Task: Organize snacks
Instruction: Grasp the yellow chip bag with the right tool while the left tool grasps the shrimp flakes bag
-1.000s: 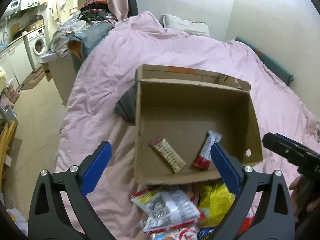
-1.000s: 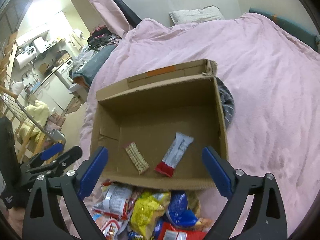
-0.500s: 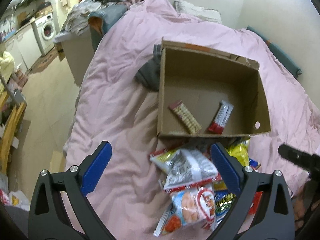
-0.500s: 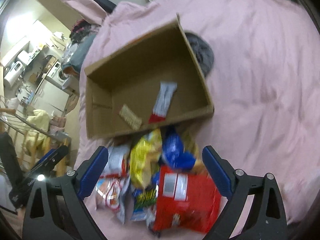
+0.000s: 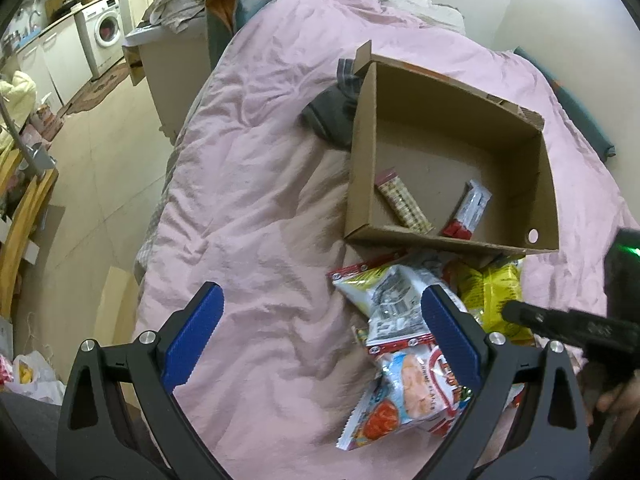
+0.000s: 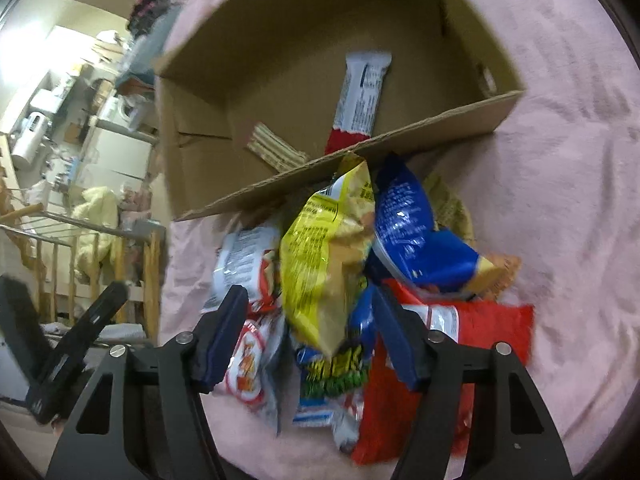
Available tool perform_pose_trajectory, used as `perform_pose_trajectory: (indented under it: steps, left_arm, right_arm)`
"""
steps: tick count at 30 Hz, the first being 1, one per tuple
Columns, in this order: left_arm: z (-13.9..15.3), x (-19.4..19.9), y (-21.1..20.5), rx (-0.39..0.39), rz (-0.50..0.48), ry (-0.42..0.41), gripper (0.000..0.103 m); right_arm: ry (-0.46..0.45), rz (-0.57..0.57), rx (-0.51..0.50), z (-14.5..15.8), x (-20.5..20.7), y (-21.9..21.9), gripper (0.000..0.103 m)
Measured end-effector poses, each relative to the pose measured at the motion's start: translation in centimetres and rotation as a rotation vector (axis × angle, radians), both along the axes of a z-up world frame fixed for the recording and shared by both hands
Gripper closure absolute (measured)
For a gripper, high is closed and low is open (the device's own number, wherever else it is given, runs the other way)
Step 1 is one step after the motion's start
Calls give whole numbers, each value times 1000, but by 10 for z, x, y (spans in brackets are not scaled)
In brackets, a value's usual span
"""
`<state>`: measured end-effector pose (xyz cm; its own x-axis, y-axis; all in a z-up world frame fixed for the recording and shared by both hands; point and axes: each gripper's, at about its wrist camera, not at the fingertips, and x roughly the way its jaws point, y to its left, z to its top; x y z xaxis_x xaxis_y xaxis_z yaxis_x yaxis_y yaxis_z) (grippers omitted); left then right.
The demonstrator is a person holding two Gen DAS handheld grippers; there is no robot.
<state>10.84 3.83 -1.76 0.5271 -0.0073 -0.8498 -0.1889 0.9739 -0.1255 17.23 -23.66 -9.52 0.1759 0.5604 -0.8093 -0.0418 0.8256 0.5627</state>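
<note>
Change: both tools have dropped from over the box towards the snack pile; my right tool's jaws have just been narrowing.
Right tool (image 6: 308,336): jaws partway in, straddling the yellow bag (image 6: 324,256); pads not pressing it, so nothing grasped.
Left tool (image 5: 320,340): released, jaws wide, one blue pad over bare pink bedcover (image 5: 260,200), the other over a white-and-red packet (image 5: 408,384).
Snack pile: on the bed just in front of the box; a blue bag (image 6: 416,236) and a red bag (image 6: 484,344) lie beside the yellow one.
Cardboard box (image 5: 544,184): on the bed, holding a wafer pack (image 5: 404,204) and a red-and-white bar (image 5: 468,210), apart.
</note>
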Motion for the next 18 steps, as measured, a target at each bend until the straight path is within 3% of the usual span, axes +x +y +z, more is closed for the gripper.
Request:
perform_pose_trajectory:
  steps: [2,7,18]
  left_arm:
    - [-3,0,3,4,2,10,5]
    - [-7,0,5,0,7,24,5]
    - [-13,2,-12,-33,-36,65,5]
  right_arm:
    - [21,3,4,-8,8,8,37]
    - [34,10,-24,-20,11,11,64]
    - [-107,-1,91,44,-29,-36,68]
